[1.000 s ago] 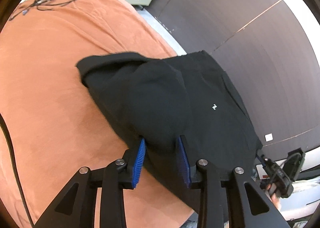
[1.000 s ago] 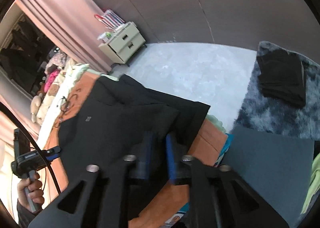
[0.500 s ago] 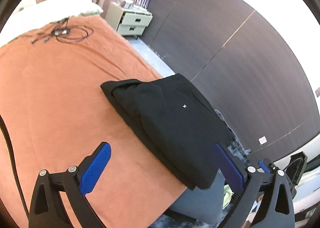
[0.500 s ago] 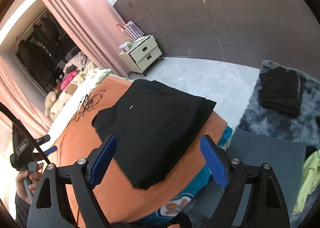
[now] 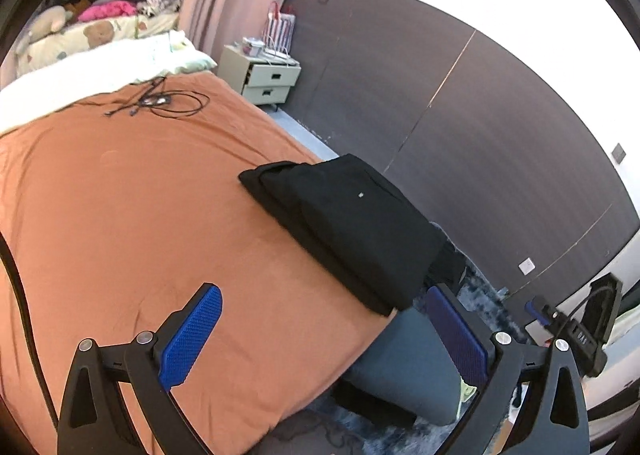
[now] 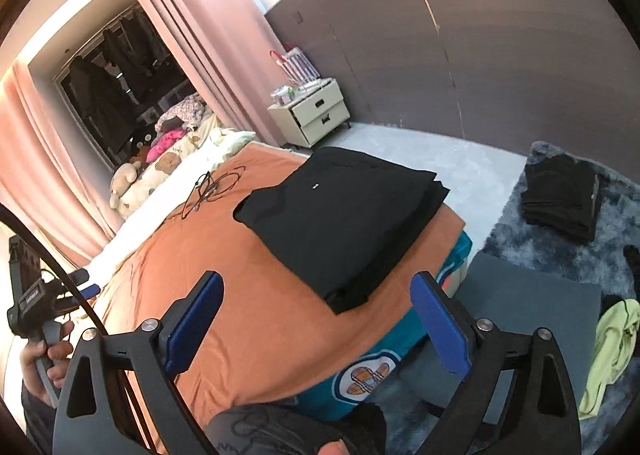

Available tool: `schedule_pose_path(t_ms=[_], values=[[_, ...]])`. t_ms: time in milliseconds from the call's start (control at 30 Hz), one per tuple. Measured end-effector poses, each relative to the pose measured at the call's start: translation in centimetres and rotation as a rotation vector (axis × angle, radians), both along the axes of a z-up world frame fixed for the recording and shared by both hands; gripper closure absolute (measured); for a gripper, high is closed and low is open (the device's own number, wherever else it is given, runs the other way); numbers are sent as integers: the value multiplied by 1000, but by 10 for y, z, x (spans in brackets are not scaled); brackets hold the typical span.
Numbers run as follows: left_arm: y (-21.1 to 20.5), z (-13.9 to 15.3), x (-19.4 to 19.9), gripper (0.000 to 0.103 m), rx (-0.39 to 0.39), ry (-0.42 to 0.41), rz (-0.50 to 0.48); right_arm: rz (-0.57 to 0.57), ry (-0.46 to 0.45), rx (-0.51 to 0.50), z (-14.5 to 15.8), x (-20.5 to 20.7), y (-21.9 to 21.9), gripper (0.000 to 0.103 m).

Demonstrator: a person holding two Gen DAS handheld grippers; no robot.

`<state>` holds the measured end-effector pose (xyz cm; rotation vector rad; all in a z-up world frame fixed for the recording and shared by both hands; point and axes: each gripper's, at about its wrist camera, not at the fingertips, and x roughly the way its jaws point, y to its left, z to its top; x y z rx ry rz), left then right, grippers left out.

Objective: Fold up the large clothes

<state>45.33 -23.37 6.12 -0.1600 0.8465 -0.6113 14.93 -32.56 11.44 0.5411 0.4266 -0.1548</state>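
Both tools (image 5: 324,335) (image 6: 316,323) now wide, seemingly clear of folded black garment (image 6: 340,215).

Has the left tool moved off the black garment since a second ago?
Yes. The left tool has backed away from the folded black garment lying on the orange bedspread, its blue pads now open and empty.

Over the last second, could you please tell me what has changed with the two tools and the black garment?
Both tools let go of the black garment and drew back from it. The left tool now stands wide open; the right tool is still opening, nothing between its jaws. The garment stays folded on the orange bedspread; cables unmoved.
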Motion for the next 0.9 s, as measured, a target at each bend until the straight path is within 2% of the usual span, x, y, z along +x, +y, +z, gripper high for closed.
schedule_pose_path(t_ms=[267, 533, 700, 900], values=[[45, -5, -93, 0, 36, -60, 20, 63, 2, -84, -4, -45, 42, 9], [80, -2, -193, 1, 33, -162, 89, 124, -66, -146, -4, -105, 68, 9], [92, -11, -254, 0, 26, -209, 137, 161, -103, -192, -17, -139, 83, 9], [102, -27, -304, 0, 55, -278, 207, 210, -120, -258, -36, -164, 101, 9]])
